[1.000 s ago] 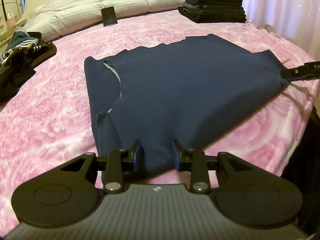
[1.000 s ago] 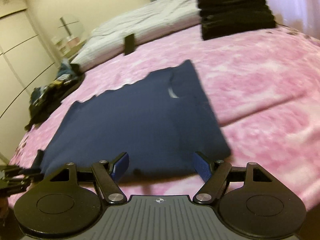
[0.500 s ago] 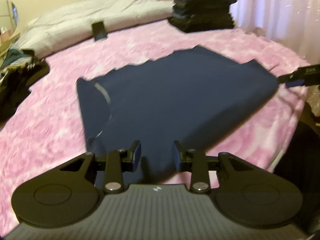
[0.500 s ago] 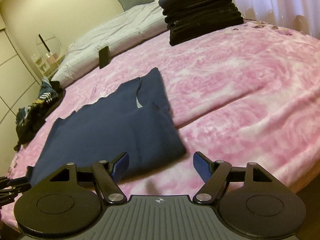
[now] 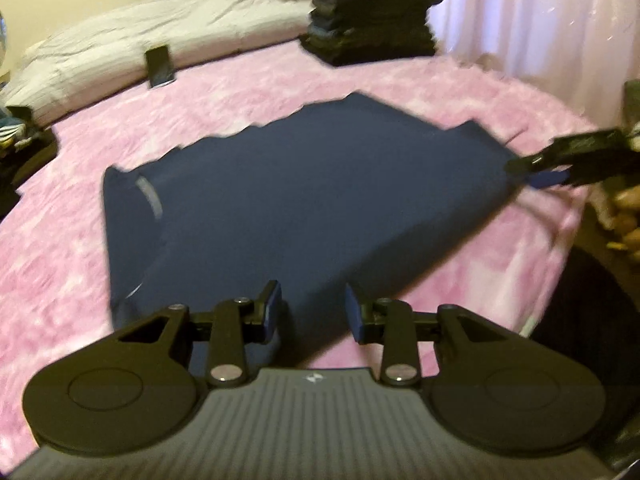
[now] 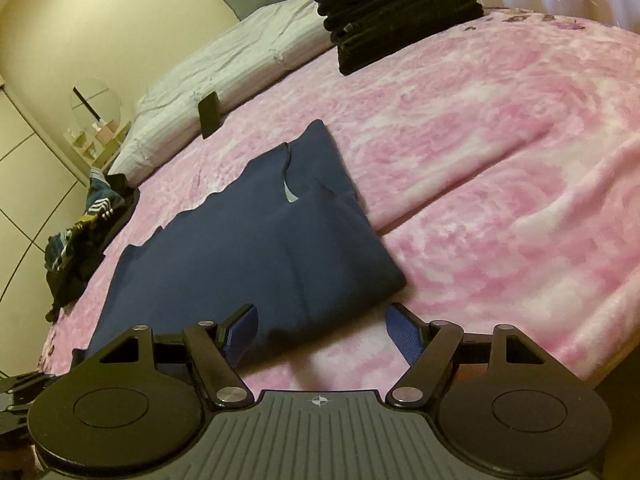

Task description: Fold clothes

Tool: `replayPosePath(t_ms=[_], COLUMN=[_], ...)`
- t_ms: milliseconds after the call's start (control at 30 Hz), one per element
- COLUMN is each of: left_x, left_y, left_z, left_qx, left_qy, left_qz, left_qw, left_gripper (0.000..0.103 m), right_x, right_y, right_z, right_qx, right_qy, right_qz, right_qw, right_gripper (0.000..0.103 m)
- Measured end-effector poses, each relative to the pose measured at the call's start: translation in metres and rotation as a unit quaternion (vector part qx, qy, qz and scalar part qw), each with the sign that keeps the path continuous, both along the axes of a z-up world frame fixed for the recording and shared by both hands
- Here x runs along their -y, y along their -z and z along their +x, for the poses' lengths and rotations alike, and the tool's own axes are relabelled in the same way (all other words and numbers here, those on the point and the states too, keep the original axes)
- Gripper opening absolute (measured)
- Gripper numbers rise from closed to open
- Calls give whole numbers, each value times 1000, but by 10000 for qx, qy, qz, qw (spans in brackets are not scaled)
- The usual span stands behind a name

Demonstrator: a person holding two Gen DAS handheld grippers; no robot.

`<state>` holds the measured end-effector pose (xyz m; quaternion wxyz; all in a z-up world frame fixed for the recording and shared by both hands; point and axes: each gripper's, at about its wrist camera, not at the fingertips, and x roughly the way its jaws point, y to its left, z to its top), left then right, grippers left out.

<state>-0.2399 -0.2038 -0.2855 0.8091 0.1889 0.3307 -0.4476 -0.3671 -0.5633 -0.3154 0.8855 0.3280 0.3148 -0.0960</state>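
My left gripper [image 5: 313, 312] stands with its jaws spread and nothing between them, hovering just above the near edge of the navy shirt [image 5: 304, 200]. My right gripper [image 6: 320, 332] is spread wider still, also empty, poised over the shirt's near corner. A second ago both sat lower and tighter against the cloth; since then I have drawn them up and back, so more of the shirt shows in front of each, and the left wrist view is smeared with motion.

The shirt lies flat on the pink blanket [image 6: 500, 168], partly folded, its collar [image 5: 149, 196] at the end nearest my left gripper and a sleeve tucked in over the body. From the left side I can see my right gripper at the shirt's far hem.

I judge one fold finished and released, and the next to be bringing one end of the shirt over the other.

Beyond the shirt stands the stack of folded dark clothes [image 6: 396, 12]; off to the shirt's other side a heap of unfolded clothes [image 6: 80, 248] waits.
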Motion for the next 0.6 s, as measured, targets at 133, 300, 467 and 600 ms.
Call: replayPosePath(t_ms=[133, 300, 467, 600], left_x=[26, 41, 38, 41], left_y=[7, 22, 22, 28], left_z=[-3, -4, 0, 2], left_qx=[-61, -35, -131, -91], left_qy=[349, 376, 305, 361], left_qz=[55, 177, -33, 128], left_qw=[9994, 9991, 9994, 9992], left_gripper=[30, 32, 32, 33], right_x=[3, 5, 8, 7], right_y=[5, 8, 12, 11], right_z=[4, 3, 4, 7], right_qx=[229, 466, 480, 501], right_qy=[339, 697, 897, 850], right_qz=[253, 473, 438, 319], right_qw=[9988, 9954, 9939, 9946], right_gripper=[74, 70, 20, 8])
